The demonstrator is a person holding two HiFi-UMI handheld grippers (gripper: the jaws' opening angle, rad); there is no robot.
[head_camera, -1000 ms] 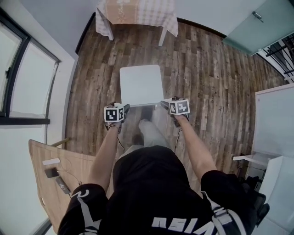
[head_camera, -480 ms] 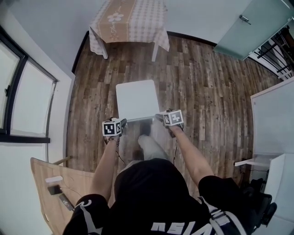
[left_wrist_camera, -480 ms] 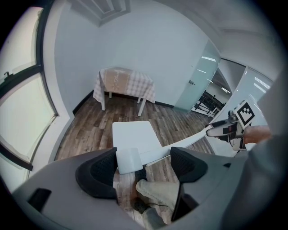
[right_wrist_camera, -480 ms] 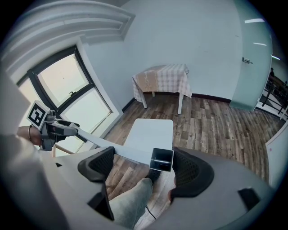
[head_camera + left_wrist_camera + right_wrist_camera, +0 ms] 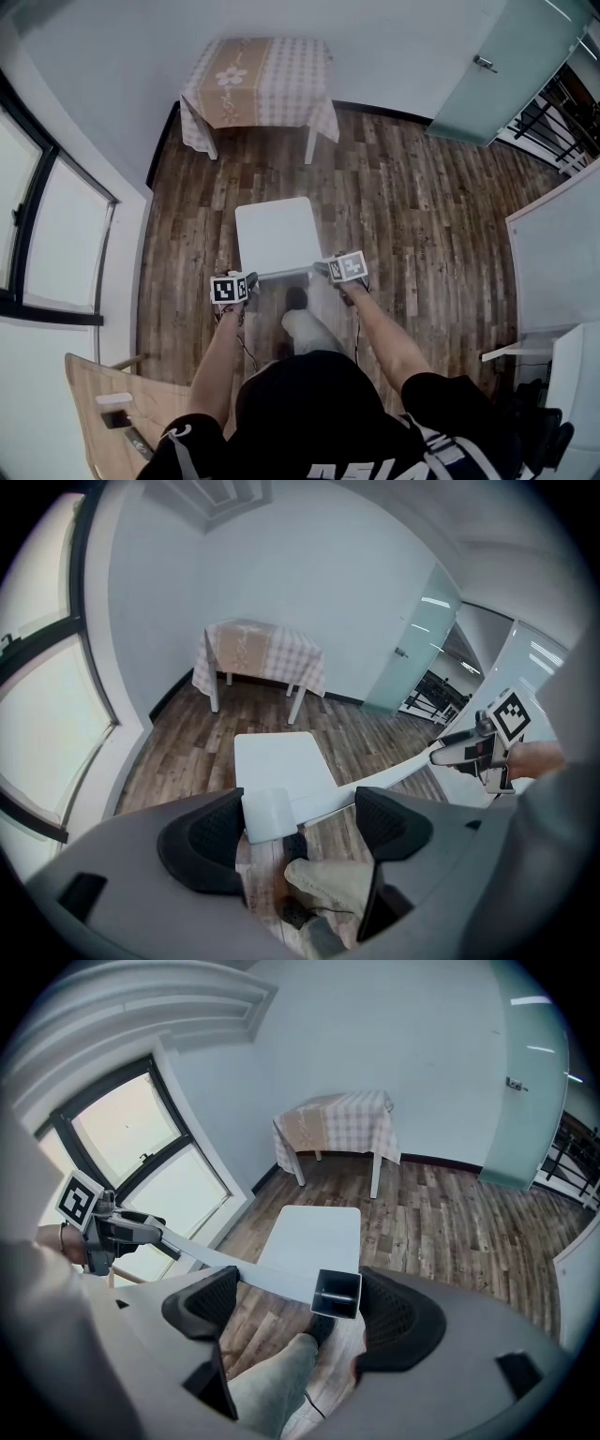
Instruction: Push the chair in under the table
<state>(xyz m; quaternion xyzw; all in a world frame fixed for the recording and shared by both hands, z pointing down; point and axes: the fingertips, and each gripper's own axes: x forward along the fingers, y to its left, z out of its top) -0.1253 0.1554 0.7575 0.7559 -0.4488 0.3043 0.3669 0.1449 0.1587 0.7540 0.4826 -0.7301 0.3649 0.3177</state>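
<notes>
The chair (image 5: 275, 236) is plain white. The table (image 5: 310, 150) has white legs under a cloth (image 5: 286, 80) finely checked in beige and white, crossed by a tan runner (image 5: 228, 89) with a white flower. The floor (image 5: 412, 216) is wood planks in mixed dark and light browns. The left hand-held gripper (image 5: 248, 279) and right hand-held gripper (image 5: 323, 269) are grey with black pads (image 5: 202, 841) and black-and-white square markers. The door (image 5: 511, 70) is frosted pale green.

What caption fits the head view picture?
Left gripper and right gripper at the back of the white square chair, checked-cloth table ahead.
</notes>
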